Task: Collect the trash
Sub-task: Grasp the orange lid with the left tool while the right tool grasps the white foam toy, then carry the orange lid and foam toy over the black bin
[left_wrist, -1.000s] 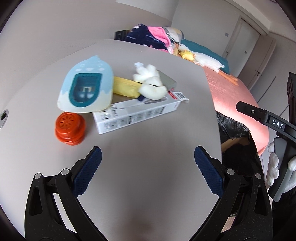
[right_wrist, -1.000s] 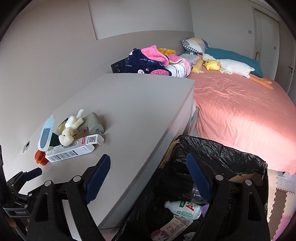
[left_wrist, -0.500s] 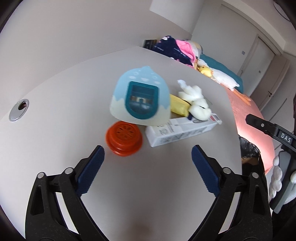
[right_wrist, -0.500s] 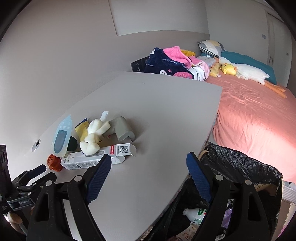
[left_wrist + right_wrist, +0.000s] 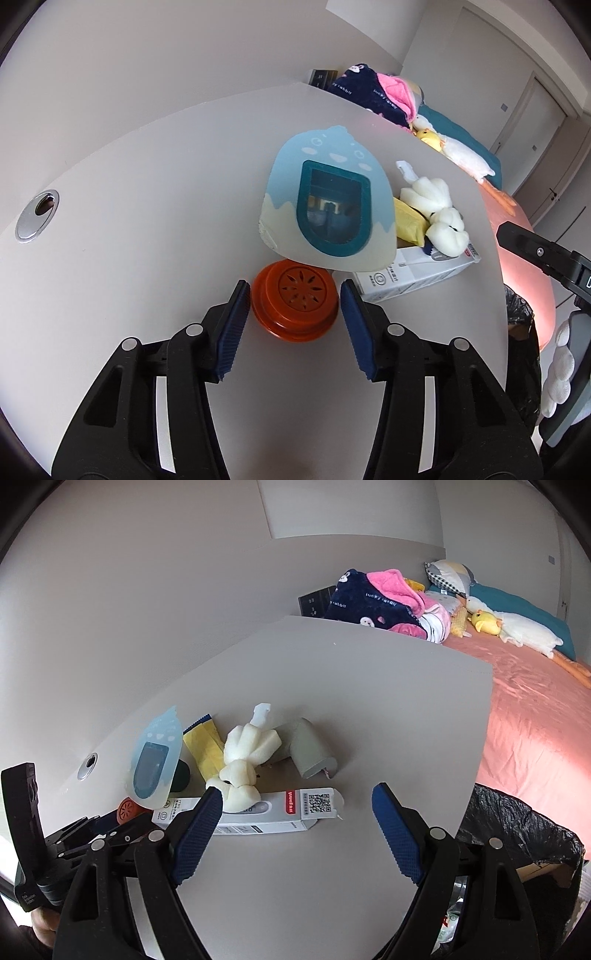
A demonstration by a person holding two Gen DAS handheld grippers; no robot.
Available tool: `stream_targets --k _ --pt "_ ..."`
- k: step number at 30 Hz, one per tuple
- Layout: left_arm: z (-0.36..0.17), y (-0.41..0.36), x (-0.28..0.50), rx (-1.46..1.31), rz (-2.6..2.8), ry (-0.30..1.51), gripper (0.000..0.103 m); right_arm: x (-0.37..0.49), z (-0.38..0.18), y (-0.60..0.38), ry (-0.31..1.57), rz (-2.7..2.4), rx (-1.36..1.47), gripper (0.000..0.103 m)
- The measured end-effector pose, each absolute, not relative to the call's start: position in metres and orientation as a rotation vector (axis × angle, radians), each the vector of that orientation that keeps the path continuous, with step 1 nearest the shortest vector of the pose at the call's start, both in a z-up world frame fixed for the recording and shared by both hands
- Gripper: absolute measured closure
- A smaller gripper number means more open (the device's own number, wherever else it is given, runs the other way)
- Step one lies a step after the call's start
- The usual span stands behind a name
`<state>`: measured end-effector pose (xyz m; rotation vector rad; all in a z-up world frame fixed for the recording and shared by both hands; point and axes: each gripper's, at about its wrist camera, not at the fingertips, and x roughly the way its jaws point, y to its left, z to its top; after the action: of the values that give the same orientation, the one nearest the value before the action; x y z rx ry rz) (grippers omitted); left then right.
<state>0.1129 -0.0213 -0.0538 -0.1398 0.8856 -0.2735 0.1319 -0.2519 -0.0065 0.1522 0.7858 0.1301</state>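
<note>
While a small heap of rubbish lies on the pale grey tabletop (image 5: 155, 236), the first pick of that heap is judged to be in hand. The left gripper (image 5: 293, 306) is seen with its blue ribbed pads brought in narrow on either side of a round orange plastic lid with a flower-shaped vent pattern (image 5: 295, 302); its jaws have just been closing, the lid stands between them, and a thin gap appears on each side, so a firm pinch cannot be confirmed. A light blue, drop-shaped card pack with a dark teal window (image 5: 328, 206) leans over the far edge of the lid. Beyond it lie a long white cardboard box with a printed code (image 5: 413, 273), a yellow foil sachet (image 5: 408, 221) and a knotted white foam piece (image 5: 439, 214). From the right wrist view, a grey-green tube-shaped piece (image 5: 308, 747) is seen behind the foam. The right gripper (image 5: 297, 812) is held wide open and empty above the table, near the white box. A bin lined with a black plastic bag (image 5: 517, 830) stands just past the table's right edge, with bottles and wrappers partly visible inside. For the next move, the pinch on the lid would need to be completed and the lid lifted clear without dragging the leaning blue pack, then carried over to the bag.
</note>
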Motion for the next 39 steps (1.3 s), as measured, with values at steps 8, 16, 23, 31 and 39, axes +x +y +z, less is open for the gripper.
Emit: stream_targets --k 8,16,23,31,39 --pt "-0.054 -0.016 0.118 -0.169 -0.29 0.88 0.059 0.155 -0.017 -0.233 0.836 0.145 0.176 0.019" --pt "-0.044 -0.011 0.109 -0.16 -0.28 0.844 0.059 0.172 -0.024 -0.225 0.852 0.123 0.204 0.023" --pt "-0.031 -0.002 0.102 -0.183 -0.277 0.788 0.059 0.185 -0.028 -0.221 0.864 0.099 0.211 0.037" --pt "-0.026 0.004 0.101 -0.219 -0.265 0.784 0.059 0.183 -0.028 -0.215 0.869 0.129 0.15 0.074" --pt "-0.02 -0.003 0.101 -0.21 -0.288 0.776 0.059 0.163 -0.011 -0.218 0.828 0.143 0.132 0.075"
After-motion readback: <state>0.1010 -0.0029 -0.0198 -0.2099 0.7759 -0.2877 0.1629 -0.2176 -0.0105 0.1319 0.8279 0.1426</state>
